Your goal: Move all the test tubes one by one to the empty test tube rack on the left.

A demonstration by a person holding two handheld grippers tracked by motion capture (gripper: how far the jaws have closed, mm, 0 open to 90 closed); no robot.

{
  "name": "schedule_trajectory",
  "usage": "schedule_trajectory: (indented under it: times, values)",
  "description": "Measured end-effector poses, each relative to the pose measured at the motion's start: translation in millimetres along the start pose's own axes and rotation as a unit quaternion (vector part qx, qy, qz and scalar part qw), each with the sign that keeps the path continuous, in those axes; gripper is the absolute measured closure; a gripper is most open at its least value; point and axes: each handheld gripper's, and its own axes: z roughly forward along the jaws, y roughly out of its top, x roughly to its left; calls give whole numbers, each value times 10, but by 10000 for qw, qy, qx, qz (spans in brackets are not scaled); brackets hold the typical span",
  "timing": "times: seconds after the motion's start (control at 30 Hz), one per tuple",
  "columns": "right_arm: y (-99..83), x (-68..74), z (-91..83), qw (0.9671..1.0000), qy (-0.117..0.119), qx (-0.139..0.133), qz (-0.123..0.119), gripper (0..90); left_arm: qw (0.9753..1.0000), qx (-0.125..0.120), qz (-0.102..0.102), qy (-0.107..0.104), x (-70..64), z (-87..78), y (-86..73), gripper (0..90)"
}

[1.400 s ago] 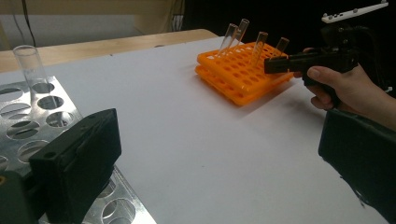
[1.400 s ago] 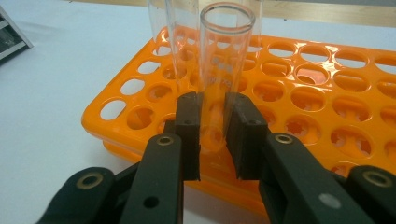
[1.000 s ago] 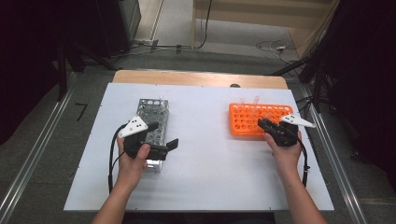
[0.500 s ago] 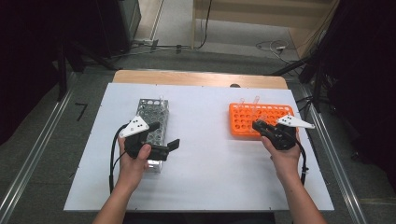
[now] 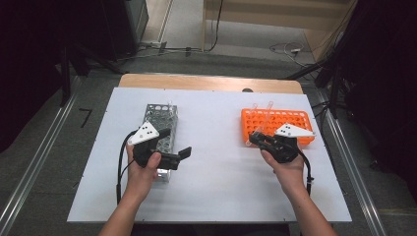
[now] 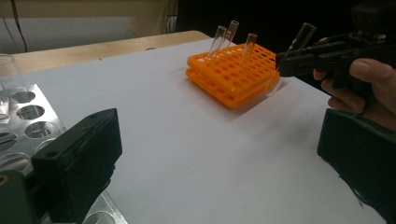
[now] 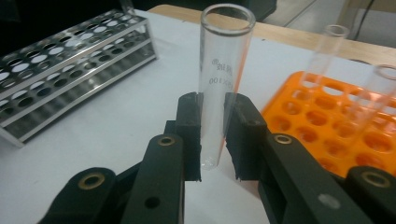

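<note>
An orange tube rack [image 5: 278,121] lies at the right of the white table, with two glass tubes [image 5: 269,109] standing at its far left. My right gripper [image 5: 254,138] is at the rack's front left corner, shut on a clear glass test tube [image 7: 220,79] held upright between its pads, bottom end just below them. The left gripper view shows that tube [image 6: 302,36] tilted beside the orange rack [image 6: 229,74]. My left gripper [image 5: 176,143] is wide open and empty over the near end of a metal tube rack [image 5: 160,121].
The metal rack [image 6: 23,116] holds one glass tube [image 6: 7,70] at its far side. A broad strip of white tabletop [image 5: 216,147] separates the two racks. A wooden edge [image 5: 206,82] runs along the far side.
My right gripper has moved left with the test tube, from over the orange rack to its front left corner. The left gripper has stayed in place, open.
</note>
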Motion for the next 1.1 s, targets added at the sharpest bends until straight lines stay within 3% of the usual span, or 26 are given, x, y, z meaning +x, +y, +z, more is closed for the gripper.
schedule_trajectory:
  times: [0.2, 0.47, 0.67, 0.9, 1.1]
  values:
    - [18, 210, 98, 9995, 211, 135, -201, 737, 9999, 147, 49, 11, -84, 95, 6, 59]
    - [22, 469, 221, 9975, 463, 286, -450, 737, 9995, 309, 81, 88, -231, 221, 17, 204]
    - [31, 631, 325, 9953, 590, 394, -659, 737, 9992, 372, 104, -124, -312, 297, 18, 266]
    - [17, 836, 422, 9904, 830, 587, -940, 737, 9977, 414, 309, -436, -429, 357, 38, 444]
    - [23, 992, 471, 9863, 994, 696, -1117, 737, 9961, 472, 497, -550, -517, 394, 40, 571]
